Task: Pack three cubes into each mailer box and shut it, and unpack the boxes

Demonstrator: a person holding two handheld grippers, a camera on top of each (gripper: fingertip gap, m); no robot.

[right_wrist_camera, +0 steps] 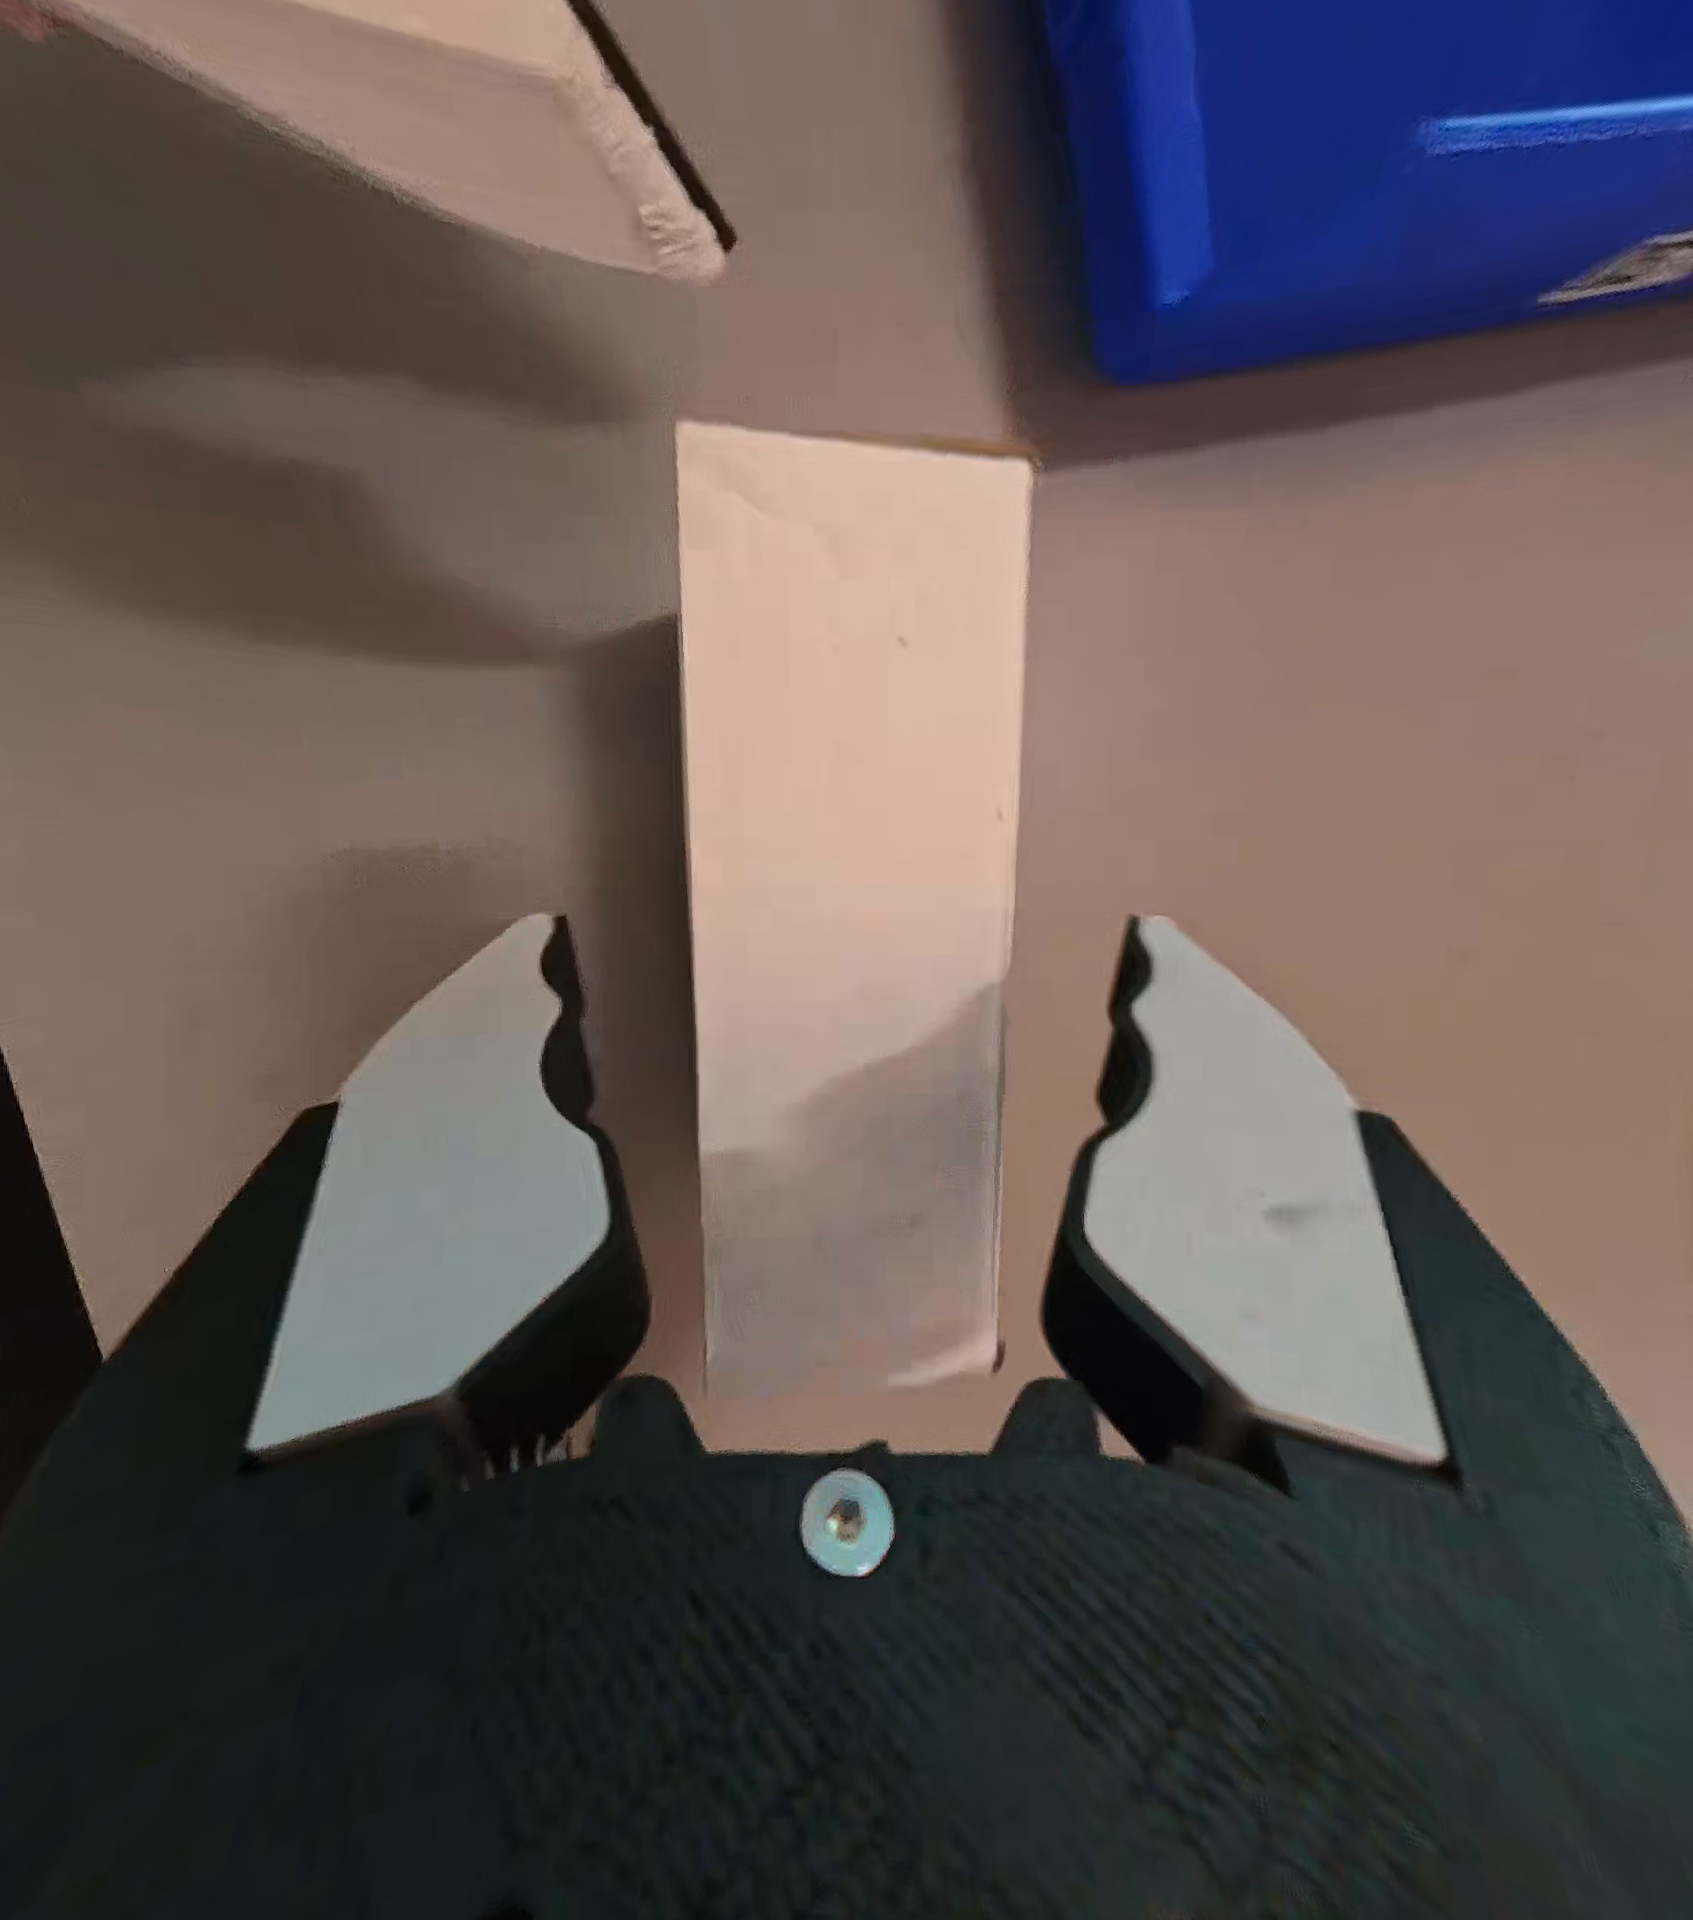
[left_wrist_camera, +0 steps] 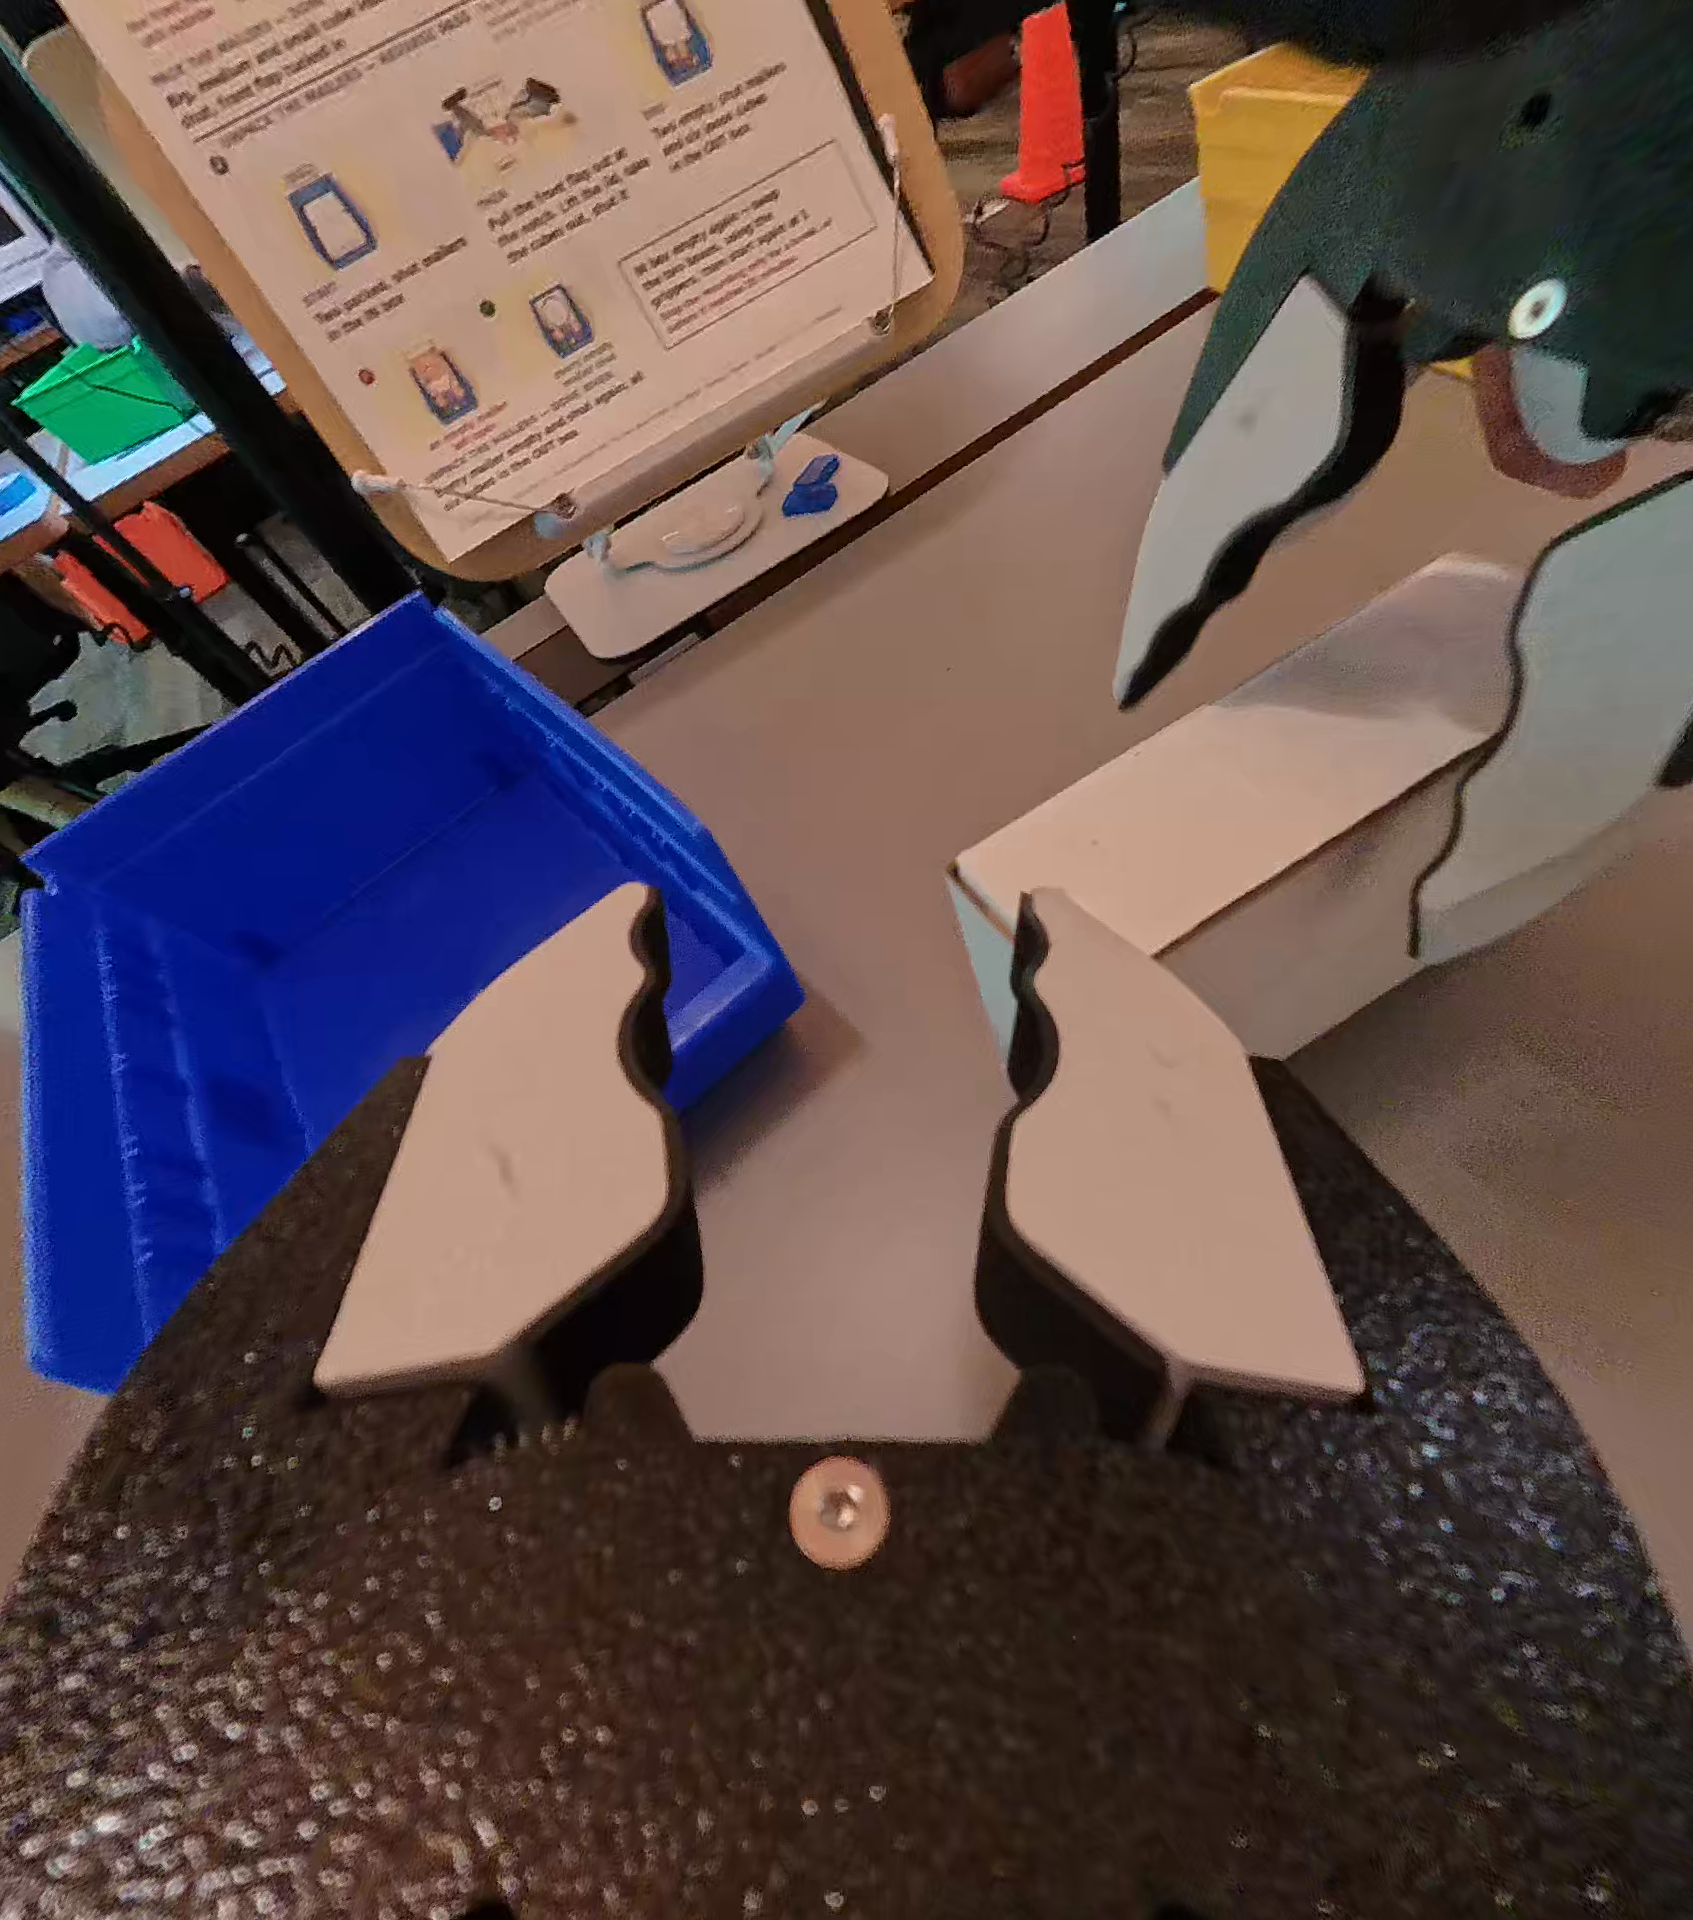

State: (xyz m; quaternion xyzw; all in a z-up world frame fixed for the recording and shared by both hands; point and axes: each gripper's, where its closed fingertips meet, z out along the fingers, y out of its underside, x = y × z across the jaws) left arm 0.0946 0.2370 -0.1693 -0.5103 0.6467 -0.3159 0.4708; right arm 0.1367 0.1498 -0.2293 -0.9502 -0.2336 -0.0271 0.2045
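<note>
A shut white mailer box [right_wrist_camera: 847, 831] lies flat on the grey bench [right_wrist_camera: 1341, 831], long and narrow, plain on its lid, with its far end pointing toward a blue bin [right_wrist_camera: 1444, 156] that sits near it on the bench. The right claw [right_wrist_camera: 847, 935] hangs straight above the box's near half, looking down, jaws spread wide to either side of it and touching nothing. A second white mailer box [right_wrist_camera: 426, 104] lies at an angle well off to one side; its flap edge looks slightly raised, though blur makes that hard to judge. From the left wrist view, the left claw [left_wrist_camera: 837, 914] is low over bare bench, tilted forward, jaws wide and empty, with the blue bin [left_wrist_camera: 354, 831] just beside one fingertip and the mailer box [left_wrist_camera: 1237, 821] just beside the other. The right claw [left_wrist_camera: 1268, 800] reaches down from above over that box. An instruction sheet [left_wrist_camera: 530, 239] stands on a stand behind the bin.
</note>
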